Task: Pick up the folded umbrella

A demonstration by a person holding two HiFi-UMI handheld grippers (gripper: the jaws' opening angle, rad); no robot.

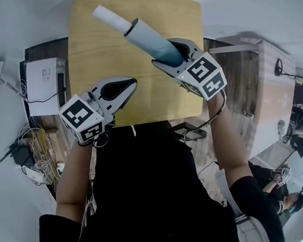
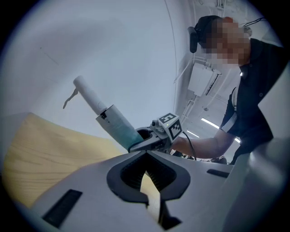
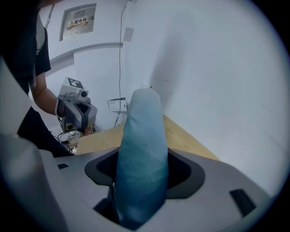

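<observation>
Head view: R claw (image 1: 168, 56) clamps umbrella (image 1: 148, 39) over table (image 1: 98, 49); L claw (image 1: 131, 85) shut.

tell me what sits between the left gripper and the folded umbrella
Only bare wooden table, per the head view: nothing else separates the left gripper from the folded umbrella.

Black short-sleeved top (image 1: 146, 186); grey left hand-held gripper (image 1: 131, 85), right hand-held gripper (image 1: 167, 53), marker cubes (image 1: 85, 118).

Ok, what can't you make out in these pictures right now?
Umbrella: gripped end hidden inside the right gripper, head view.
Wall sign: print too small, right gripper view.
Table: near-left corner behind the left gripper, head view.
</observation>
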